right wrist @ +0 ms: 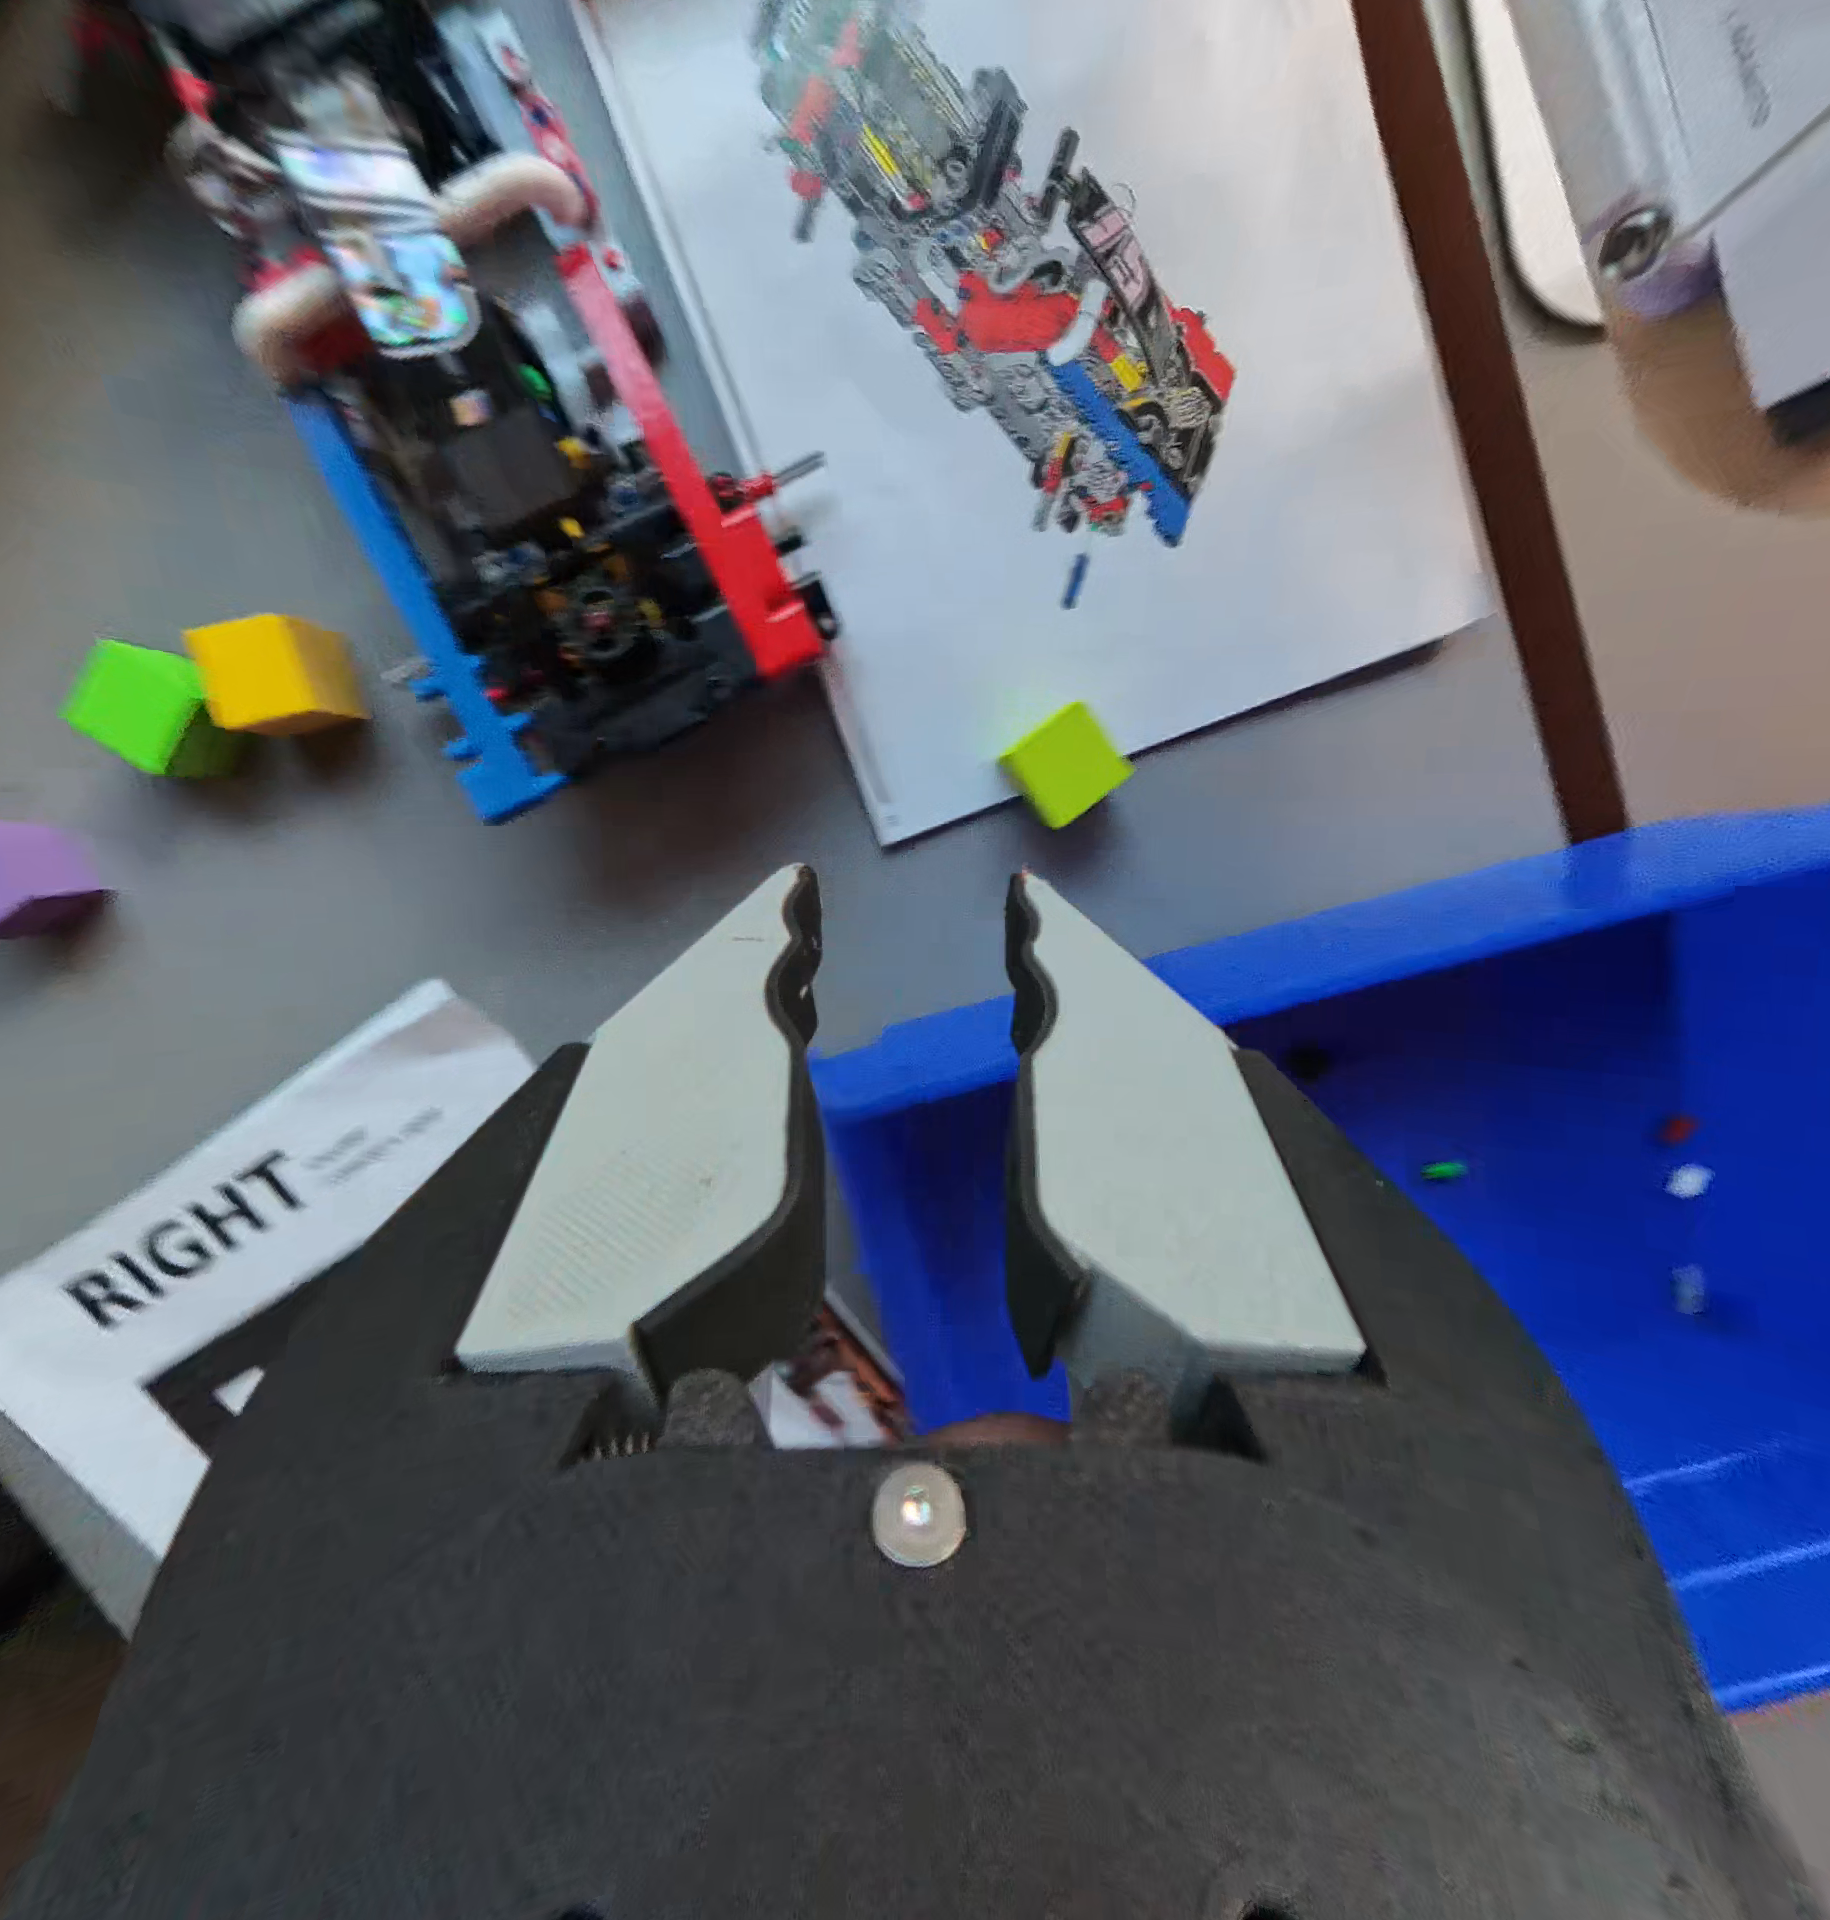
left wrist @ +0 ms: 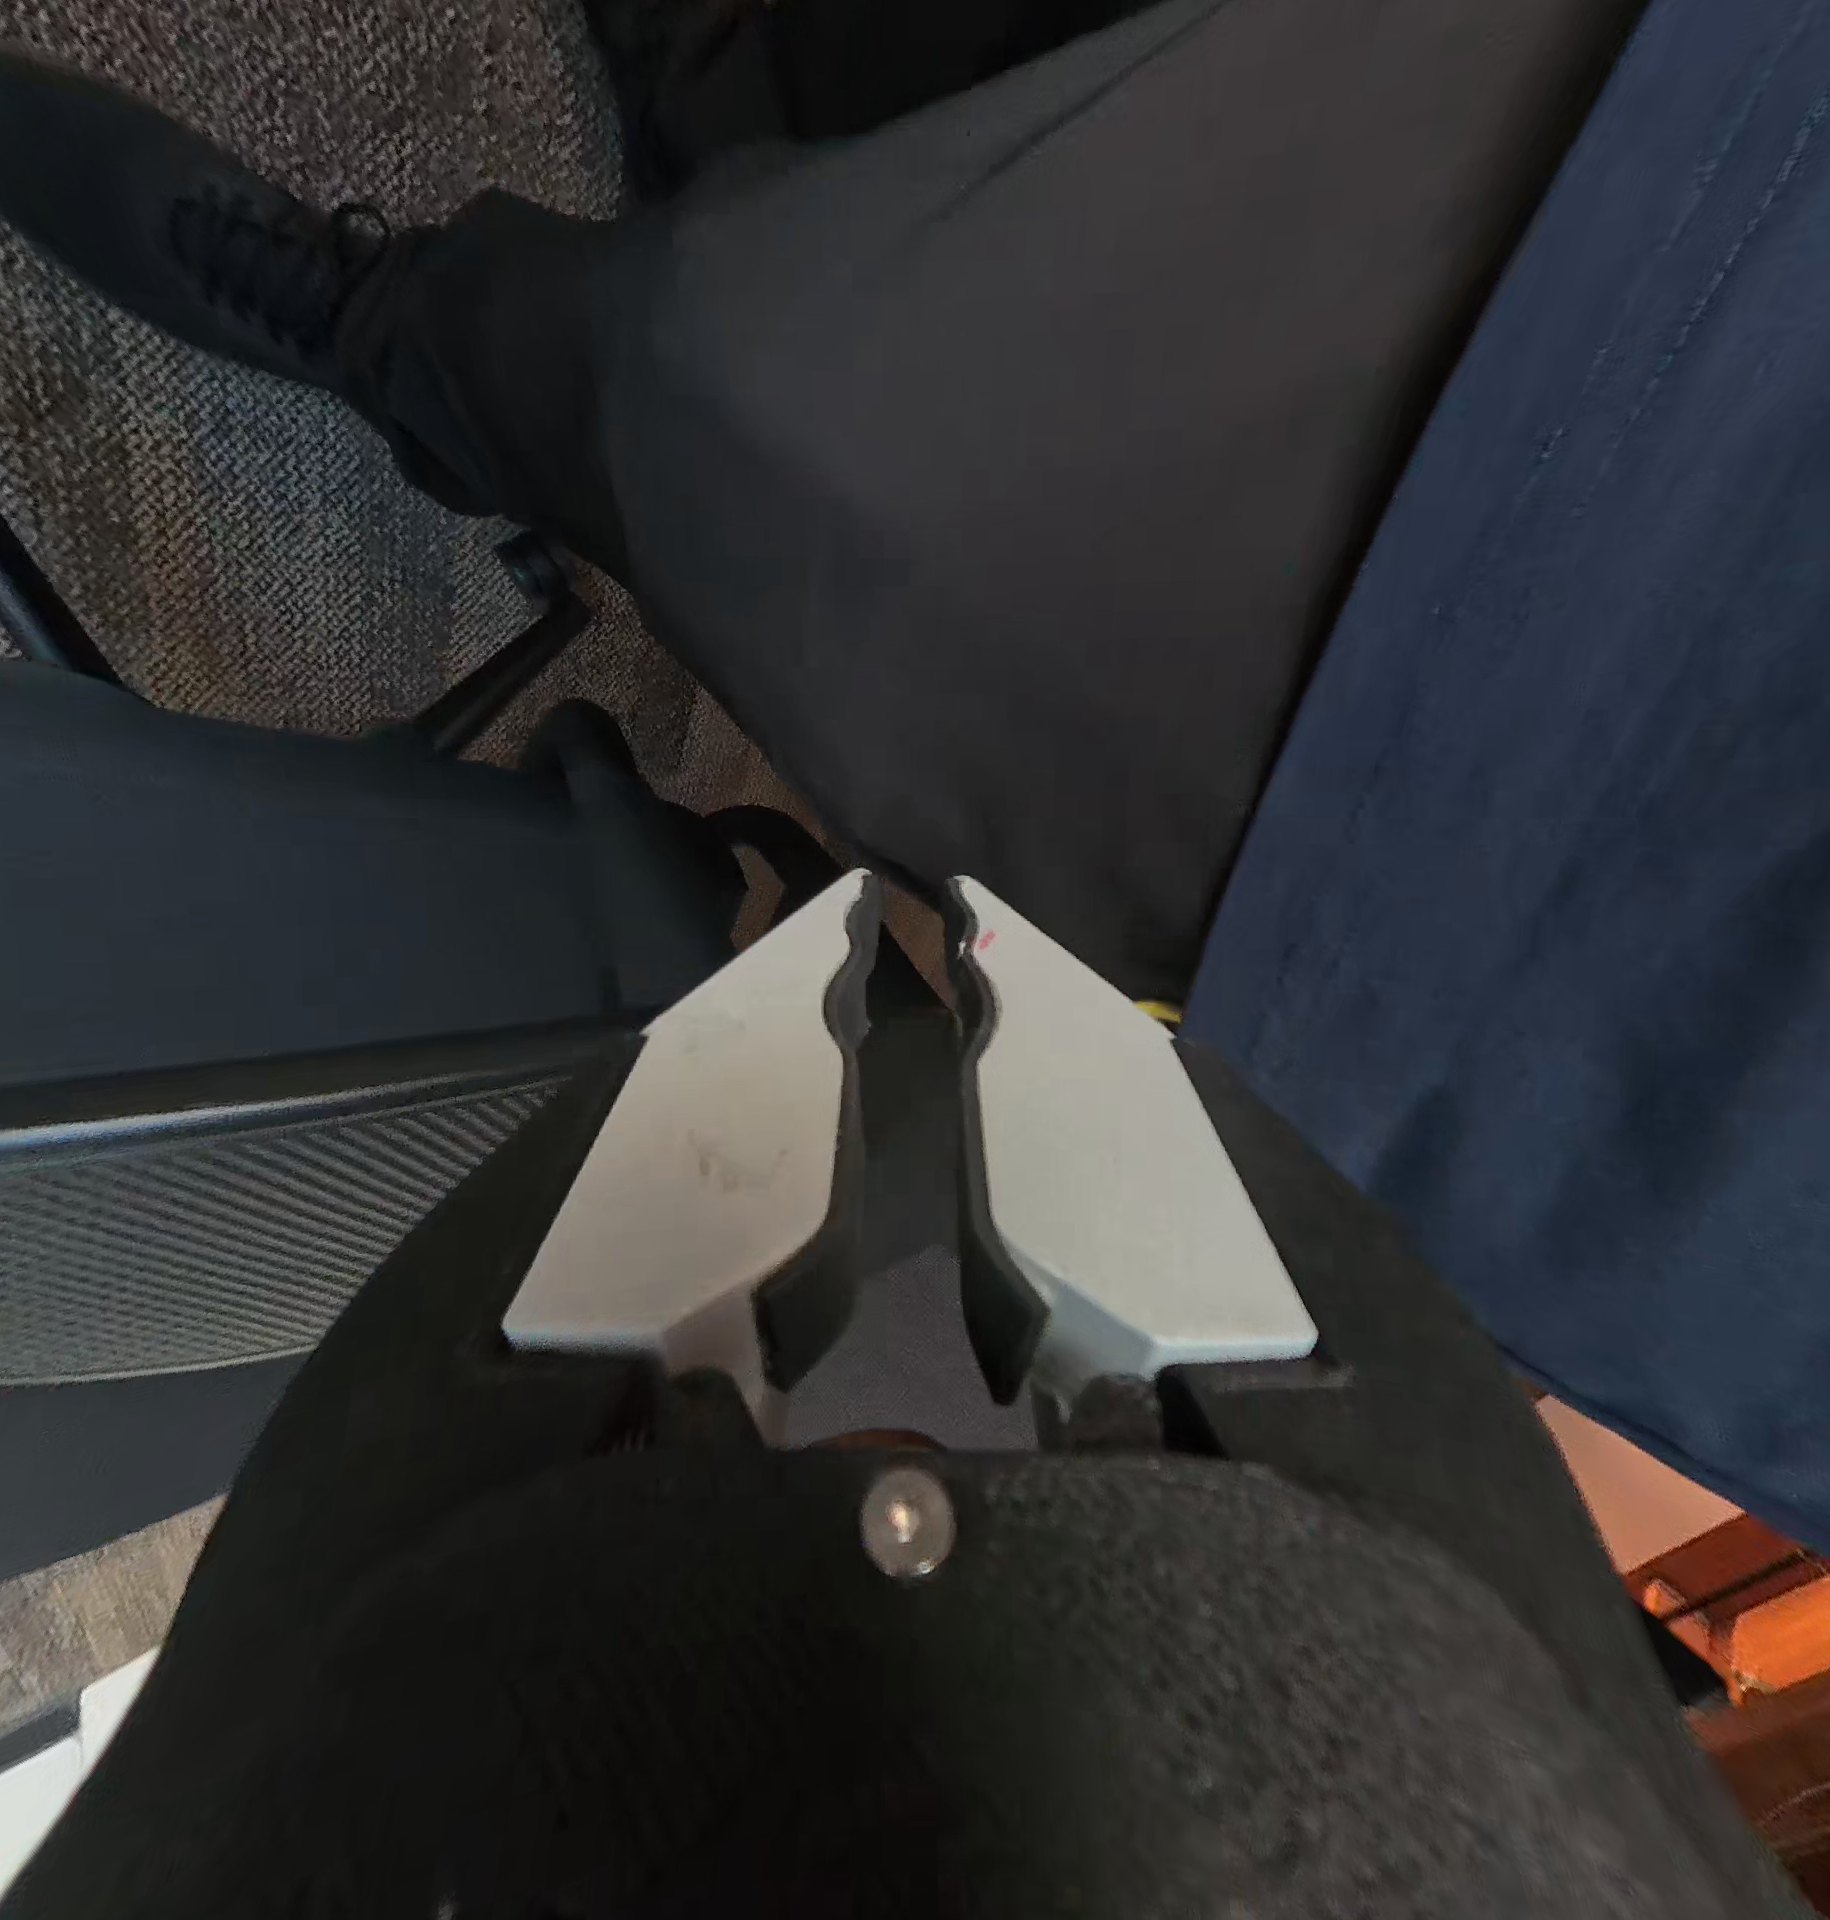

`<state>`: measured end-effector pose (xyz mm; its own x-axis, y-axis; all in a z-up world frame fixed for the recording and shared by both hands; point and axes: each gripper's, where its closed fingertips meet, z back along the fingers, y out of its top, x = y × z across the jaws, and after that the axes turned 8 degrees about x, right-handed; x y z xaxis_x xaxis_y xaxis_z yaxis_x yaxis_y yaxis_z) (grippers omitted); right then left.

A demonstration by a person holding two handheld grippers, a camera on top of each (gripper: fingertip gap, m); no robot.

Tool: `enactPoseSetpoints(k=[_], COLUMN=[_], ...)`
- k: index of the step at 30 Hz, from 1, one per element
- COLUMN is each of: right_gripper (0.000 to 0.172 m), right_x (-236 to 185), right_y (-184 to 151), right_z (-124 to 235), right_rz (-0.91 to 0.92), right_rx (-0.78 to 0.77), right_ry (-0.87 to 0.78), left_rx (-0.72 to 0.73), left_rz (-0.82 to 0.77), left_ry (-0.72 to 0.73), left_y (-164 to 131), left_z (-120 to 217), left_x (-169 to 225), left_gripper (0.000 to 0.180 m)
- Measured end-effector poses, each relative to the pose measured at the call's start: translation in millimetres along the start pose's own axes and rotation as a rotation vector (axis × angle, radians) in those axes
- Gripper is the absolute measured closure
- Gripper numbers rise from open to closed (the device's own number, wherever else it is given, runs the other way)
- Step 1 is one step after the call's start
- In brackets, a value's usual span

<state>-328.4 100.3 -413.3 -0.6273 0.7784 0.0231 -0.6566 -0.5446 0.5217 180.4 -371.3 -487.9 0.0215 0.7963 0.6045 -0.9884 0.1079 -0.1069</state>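
Note:
My left gripper (left wrist: 913, 883) hangs off the table with its fingers a narrow gap apart and nothing between them. It points down at a person's dark trouser leg (left wrist: 942, 468) and black shoe (left wrist: 163, 239) over speckled carpet (left wrist: 215, 499). My right gripper (right wrist: 911, 878) is open and empty above the dark table, just over the near left corner of a blue bin (right wrist: 1410, 935). A lime cube (right wrist: 1065, 764) lies a little ahead and to its right, on the edge of a white printed sheet (right wrist: 942, 644).
A blue, red and black brick model (right wrist: 578, 499) stands ahead left. Green (right wrist: 137, 704), yellow (right wrist: 272, 673) and purple (right wrist: 23, 878) cubes lie far left. A white booklet (right wrist: 163, 1247) lies near left. A few small bits sit in the bin. Navy cloth (left wrist: 1565, 623) and a mesh chair (left wrist: 215, 1226) flank the left gripper. The gap from one gripper's tips to the other's is roughly 70 centimetres. My right tips are roughly 8 centimetres from the lime cube (right wrist: 1065, 764).

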Motion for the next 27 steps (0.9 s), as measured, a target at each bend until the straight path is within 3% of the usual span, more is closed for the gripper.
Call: enactPoseSetpoints(k=[3, 7, 13, 15, 20, 23, 27], right_gripper=[0.139, 0.137, 0.145, 0.145, 0.146, 0.146, 0.146], right_x=[29, 40, 48, 45, 26, -10, -78], right_y=[6, -11, -36, -35, 0, 13, -11], right_z=[-28, -65, -88, -88, -55, -18, 10], right_rz=[0.161, 0.33, 0.455, 0.434, 0.165, 0.045, -0.056], right_rx=[-0.19, -0.459, -0.648, -0.64, -0.486, -0.349, -0.259], right_ry=[0.041, 0.108, 0.115, 0.135, 0.173, 0.26, 0.355], left_rx=[0.006, 0.015, 0.002, 0.0, -0.046, -0.07, -0.076], left_rz=[0.018, 0.018, 0.021, 0.042, 0.052, 0.036, 0.001], left_ry=[0.027, 0.061, 0.105, 0.105, 0.101, 0.103, 0.13], left_y=[-1, -1, -15, -20, -32, -30, -10], left_z=[-4, -8, -13, -14, -15, -13, -7], left_x=[17, 38, 54, 55, 50, 41, 21], left_gripper=[0.17, 0.17, 0.173, 0.173, 0.173, 0.173, 0.175])
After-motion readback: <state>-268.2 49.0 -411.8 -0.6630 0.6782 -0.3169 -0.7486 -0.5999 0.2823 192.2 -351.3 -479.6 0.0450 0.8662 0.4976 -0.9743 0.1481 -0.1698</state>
